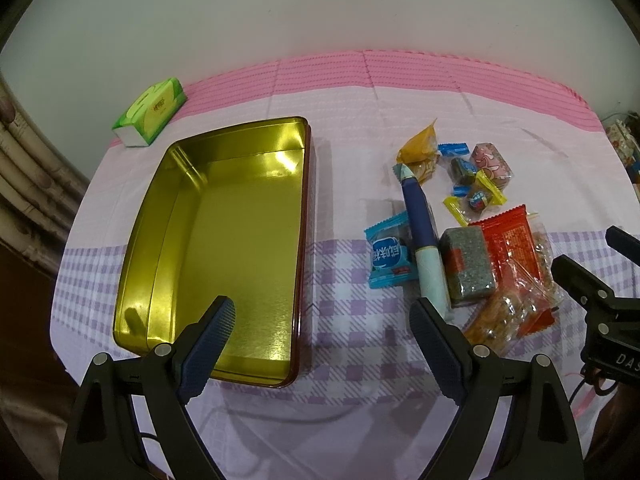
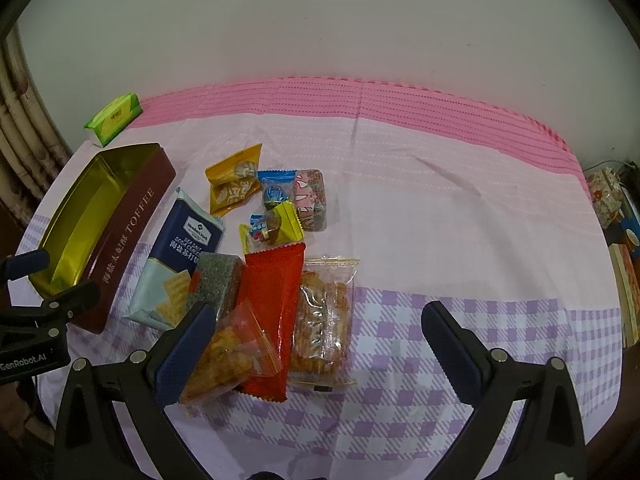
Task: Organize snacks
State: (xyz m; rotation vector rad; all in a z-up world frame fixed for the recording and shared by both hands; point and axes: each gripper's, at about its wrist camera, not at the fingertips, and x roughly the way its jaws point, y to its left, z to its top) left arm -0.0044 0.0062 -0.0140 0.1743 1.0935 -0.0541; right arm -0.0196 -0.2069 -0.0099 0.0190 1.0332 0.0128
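Nearest the right gripper (image 2: 316,340), just past its widely parted, empty fingers, a clear bag of fried snacks (image 2: 230,354), a red packet (image 2: 272,316) and a clear-wrapped cake (image 2: 322,320) are seen lying on the tablecloth (image 2: 460,220). Farther ahead, small sweets (image 2: 276,208) and a blue cracker pack (image 2: 180,256) are heaped. The left gripper (image 1: 322,326) is likewise held wide open with nothing in it, above the near end of the tin (image 1: 224,248), which lies to the left of the heap. No snack is seen inside the tin, so the sorting is judged not yet begun; every packet remains to be moved.
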